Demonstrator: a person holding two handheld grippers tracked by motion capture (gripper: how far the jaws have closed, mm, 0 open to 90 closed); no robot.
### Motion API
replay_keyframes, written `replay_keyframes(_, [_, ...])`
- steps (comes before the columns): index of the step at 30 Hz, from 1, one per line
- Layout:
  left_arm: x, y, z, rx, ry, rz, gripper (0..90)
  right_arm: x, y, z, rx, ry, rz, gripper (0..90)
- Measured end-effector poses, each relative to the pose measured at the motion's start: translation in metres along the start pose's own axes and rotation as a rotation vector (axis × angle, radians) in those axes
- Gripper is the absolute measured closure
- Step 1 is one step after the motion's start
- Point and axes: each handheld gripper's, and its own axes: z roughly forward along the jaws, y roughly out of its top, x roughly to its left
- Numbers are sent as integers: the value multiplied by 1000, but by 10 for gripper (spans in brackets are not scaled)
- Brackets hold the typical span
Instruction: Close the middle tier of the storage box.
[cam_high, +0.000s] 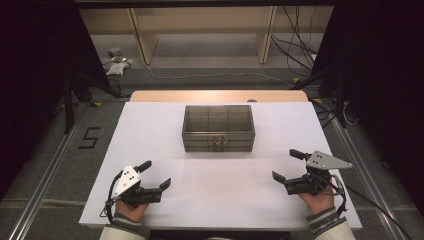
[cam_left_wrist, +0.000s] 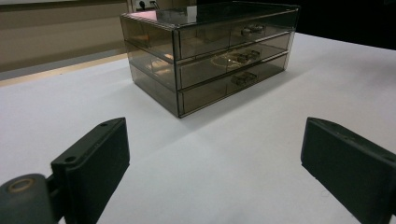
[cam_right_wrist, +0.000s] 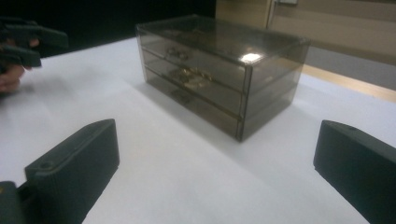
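A smoky transparent three-drawer box (cam_high: 218, 128) stands in the middle of the white table (cam_high: 150, 135), all drawers closed, small handles on the front. A ring-shaped gold item shows inside the middle drawer (cam_left_wrist: 232, 59). My left gripper (cam_high: 157, 175) rests at the front left, open, nothing between its jaws, aimed toward the box (cam_left_wrist: 210, 51). At the front right my right gripper (cam_high: 287, 165) is open and bare too, with the box (cam_right_wrist: 219, 70) ahead of it.
A wooden table edge (cam_high: 218, 95) runs behind the white surface. Wooden frame legs (cam_high: 142, 37) and cables (cam_high: 295, 45) lie on the floor beyond. A black stand (cam_high: 67, 95) is at the left. The other hand's gripper (cam_right_wrist: 28, 39) appears far left in the right gripper view.
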Motion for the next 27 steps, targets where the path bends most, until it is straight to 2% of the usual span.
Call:
replay_keyframes(5, [2,-1,-2,-5,5,-8,75,1,-14,-2,42,-23,-18,10])
replay_keyframes(9, [2,-1,-4,0,13,10,74,0,-26,-3,70,-32,-21,10])
replay_keyframes(11, [3,-1,-4,-2,14,10,74,-1,-30,-4,89,-27,-9,7])
replay_keyframes(19, [4,-3,-5,1,10,10,73,-1,-46,-7,106,-34,21,5])
replay_keyframes(20, [4,-3,-4,5,9,20,73,0,-47,-7,111,-30,18,5])
replay_keyframes(24, [4,-7,-1,16,3,9,73,4,-52,-1,134,-20,3,5])
replay_keyframes(26, [5,-7,-1,14,5,5,73,3,-51,0,134,-3,21,5])
replay_keyframes(27, [6,-7,-1,11,7,4,73,2,-51,1,135,-9,33,5])
